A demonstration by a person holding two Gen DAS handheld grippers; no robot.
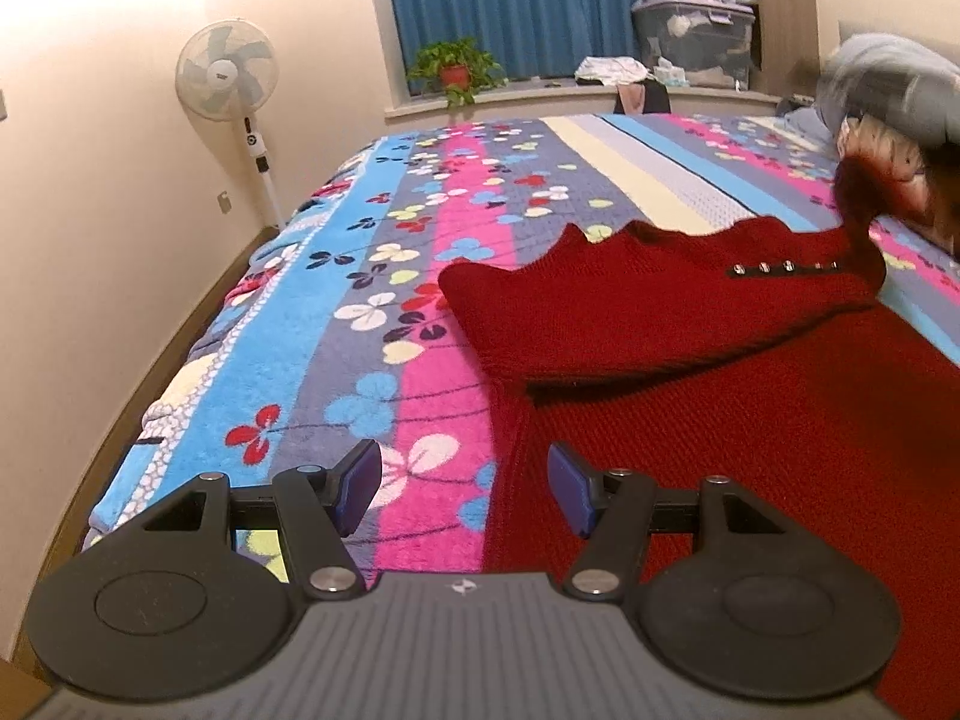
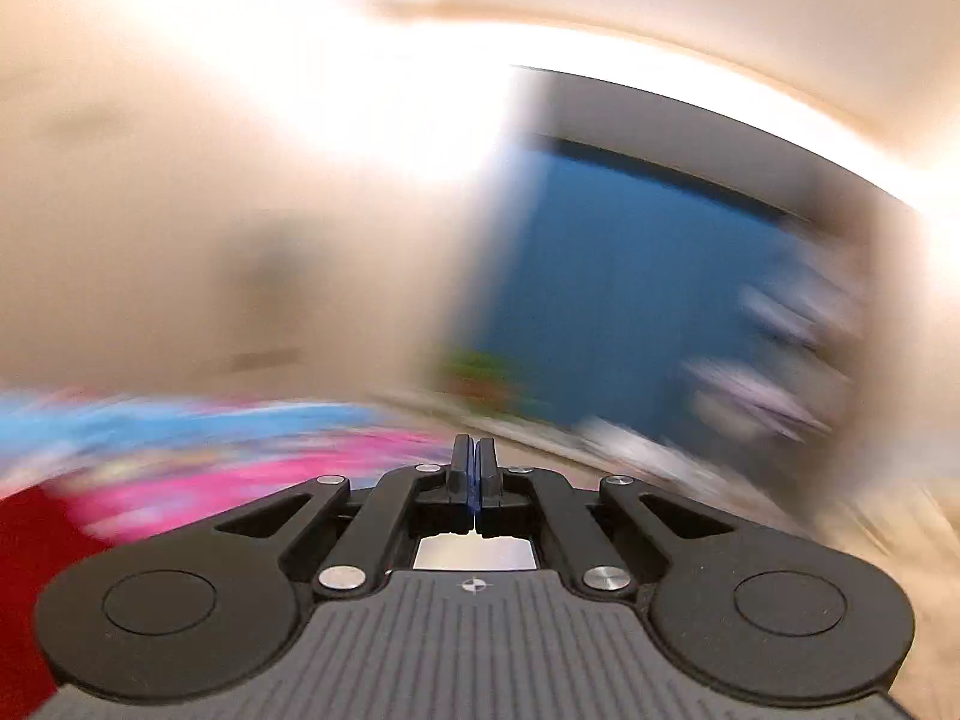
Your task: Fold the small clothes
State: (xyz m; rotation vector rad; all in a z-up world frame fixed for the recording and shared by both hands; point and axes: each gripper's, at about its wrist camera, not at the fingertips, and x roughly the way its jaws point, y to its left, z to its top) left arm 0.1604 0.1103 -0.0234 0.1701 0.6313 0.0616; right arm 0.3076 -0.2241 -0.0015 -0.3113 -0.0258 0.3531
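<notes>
A red knitted sweater [image 1: 690, 372] lies on the flowered bedspread [image 1: 360, 312], with one sleeve [image 1: 630, 294] folded across its body. My left gripper [image 1: 465, 483] is open and empty, low over the sweater's left edge. At the far right of the left wrist view a blurred sleeved arm [image 1: 888, 90] lifts the sweater's far part [image 1: 858, 192]; the right gripper itself is hidden there. In the right wrist view my right gripper [image 2: 474, 462] has its pads pressed together with nothing seen between them. That view is motion-blurred; a red patch of sweater [image 2: 30, 570] shows at the lower left.
A standing fan [image 1: 231, 81] is by the left wall. A potted plant [image 1: 456, 69], clothes and storage bins [image 1: 696, 30] sit along the windowsill under blue curtains [image 1: 510, 0]. The bed's left edge drops to the floor.
</notes>
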